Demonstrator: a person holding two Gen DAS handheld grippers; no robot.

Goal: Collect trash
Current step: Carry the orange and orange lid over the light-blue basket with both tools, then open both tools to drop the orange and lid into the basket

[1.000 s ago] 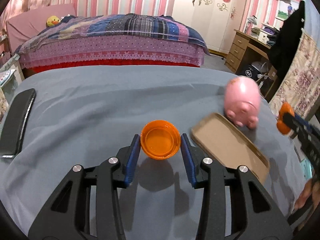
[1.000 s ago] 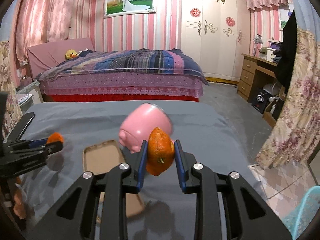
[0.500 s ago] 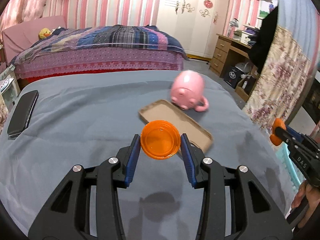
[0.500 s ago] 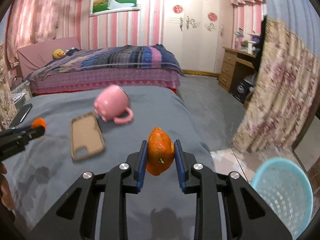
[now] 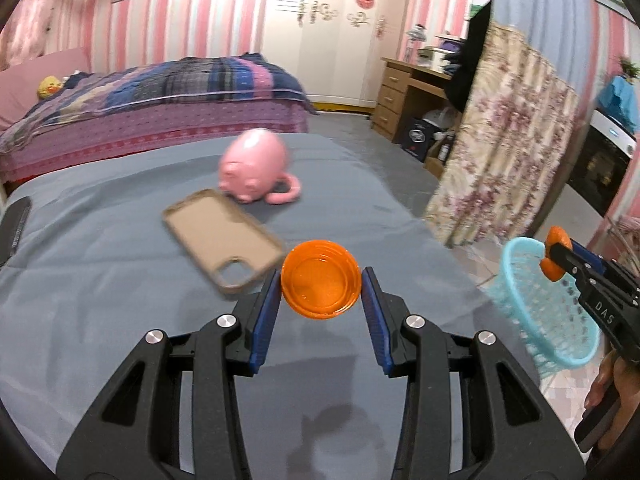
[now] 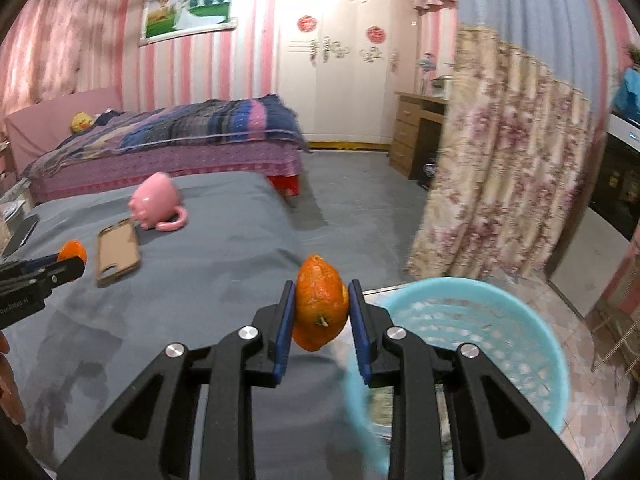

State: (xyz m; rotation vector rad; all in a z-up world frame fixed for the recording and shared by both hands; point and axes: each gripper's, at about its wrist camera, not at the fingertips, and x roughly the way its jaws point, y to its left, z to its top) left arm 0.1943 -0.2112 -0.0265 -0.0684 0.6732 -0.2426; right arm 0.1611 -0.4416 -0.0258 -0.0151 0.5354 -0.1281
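Both grippers have swung right since 1 second ago: the blue basket (image 6: 500, 320) is now in view. Left gripper (image 5: 320, 296) clamps the orange cap (image 5: 320, 278); right gripper (image 6: 322, 308), marked "DAS", pinches the orange peel (image 6: 321, 308) beside the basket.

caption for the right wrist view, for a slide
Right gripper carries an orange peel beside the blue basket.
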